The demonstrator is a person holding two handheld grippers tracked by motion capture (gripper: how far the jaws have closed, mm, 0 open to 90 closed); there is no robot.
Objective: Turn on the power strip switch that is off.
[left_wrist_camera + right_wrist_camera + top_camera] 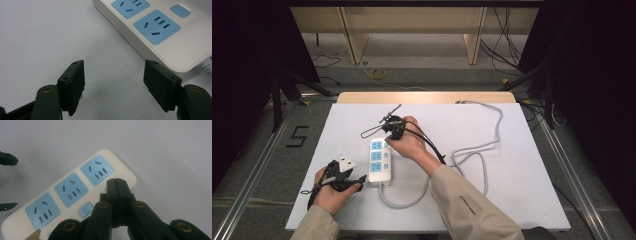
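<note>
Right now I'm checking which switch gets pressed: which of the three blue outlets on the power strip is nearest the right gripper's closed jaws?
The end outlet, farthest from the strip's cord. The right gripper hangs shut beside it; the middle outlet and the third outlet lie farther off.

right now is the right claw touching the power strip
Cannot tell. In the right gripper view the shut right claw overlaps the power strip near a switch, but its tip hides any contact or gap beneath it.
</note>
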